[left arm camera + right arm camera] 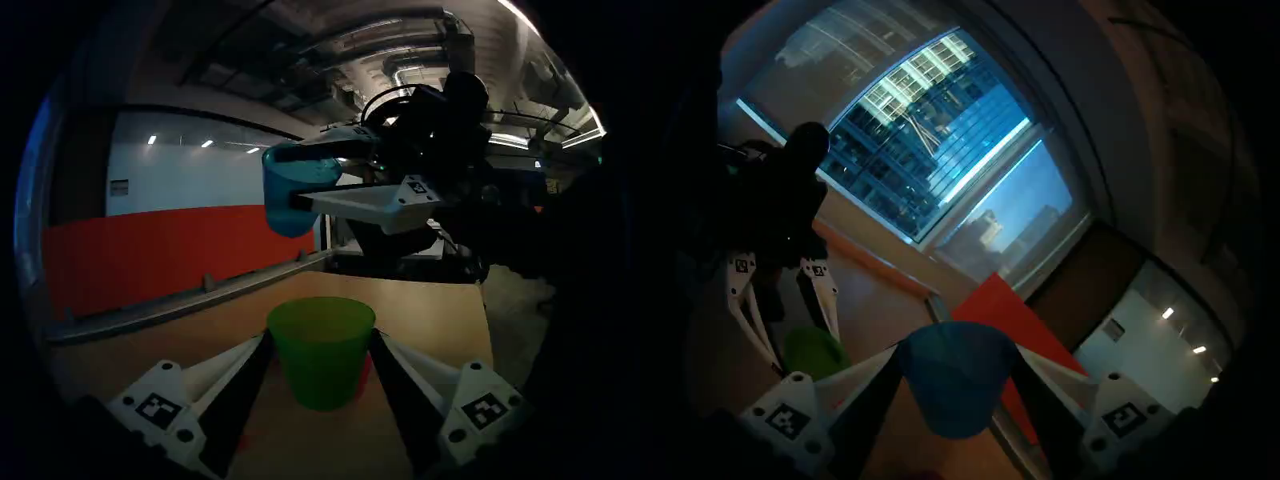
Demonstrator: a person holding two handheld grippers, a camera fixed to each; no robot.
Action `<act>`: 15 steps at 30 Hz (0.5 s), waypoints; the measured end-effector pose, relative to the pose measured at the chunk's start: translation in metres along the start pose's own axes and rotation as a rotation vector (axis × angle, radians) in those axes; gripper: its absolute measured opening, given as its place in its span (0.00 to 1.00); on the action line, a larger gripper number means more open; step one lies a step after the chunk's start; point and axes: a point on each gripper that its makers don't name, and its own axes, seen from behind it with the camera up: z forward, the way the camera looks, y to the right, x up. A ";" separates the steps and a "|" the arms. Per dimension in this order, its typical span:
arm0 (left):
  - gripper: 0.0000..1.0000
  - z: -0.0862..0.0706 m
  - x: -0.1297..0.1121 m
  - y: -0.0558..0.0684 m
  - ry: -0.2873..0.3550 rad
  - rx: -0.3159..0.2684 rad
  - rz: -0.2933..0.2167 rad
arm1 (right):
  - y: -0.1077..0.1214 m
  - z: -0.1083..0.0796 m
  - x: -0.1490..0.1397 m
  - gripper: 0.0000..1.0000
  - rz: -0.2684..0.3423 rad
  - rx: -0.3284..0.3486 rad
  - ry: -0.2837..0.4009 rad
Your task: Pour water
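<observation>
Blue translucent plastic cup (pixel 956 384), tapered and smooth-walled, is up in the air, pinched at its sides by the right tongs (pixel 956 360). From the left gripper view the blue cup (pixel 296 188) hangs high above and beyond the green translucent plastic cup (pixel 322 352), apparently tipped, though how far is hard to tell. I cannot make out any water inside it.

That green cup, the same tapered shape, stands on the pale wooden counter (pixel 424 312), and the left tongs (pixel 322 340) squeeze it on both flanks.

Now the danger! The blue rim seems well off from the green mouth, so a pour started here would likely splash onto the bare wood. Thin plastic flexes, too: squeeze harder and a wall could buckle; ease off and the slick, narrowing side could slip through. A fall from this height could also spatter out of the small target.
</observation>
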 end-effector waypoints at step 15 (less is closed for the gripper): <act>0.85 0.008 0.005 0.000 0.013 -0.009 -0.003 | 0.011 0.008 0.002 0.91 -0.163 -0.007 -0.016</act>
